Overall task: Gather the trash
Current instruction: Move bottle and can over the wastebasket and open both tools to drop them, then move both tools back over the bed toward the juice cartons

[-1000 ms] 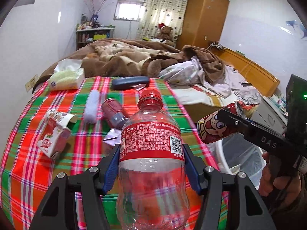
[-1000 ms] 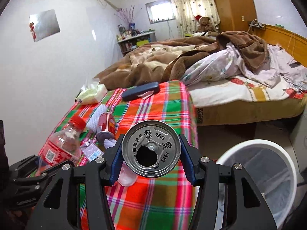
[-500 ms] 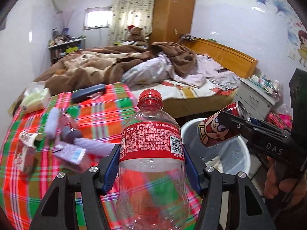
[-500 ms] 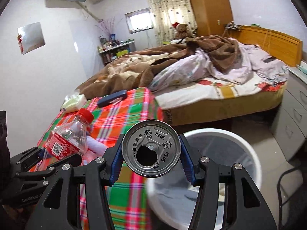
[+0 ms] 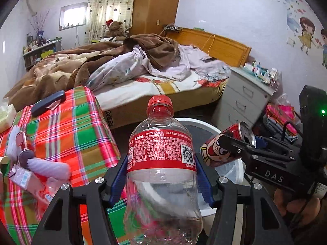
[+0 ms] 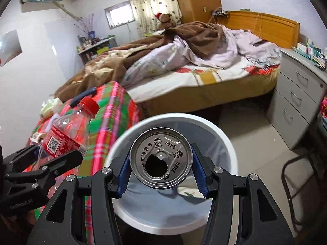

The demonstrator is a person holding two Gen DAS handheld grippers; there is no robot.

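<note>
Over the round white plastic bin [image 6: 231, 143], left fingers [image 5: 117, 176] pinch a clear red-labelled plastic bottle [image 5: 161, 163], right fingers [image 6: 124, 173] a red cartoon-printed metal can [image 6: 161, 157], probably awaiting release.

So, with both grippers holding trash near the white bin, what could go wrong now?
The left gripper holds the bottle near the bin rim beside the table, so a release now might miss. The can in the right gripper is close to the bottle; they could bump.
</note>
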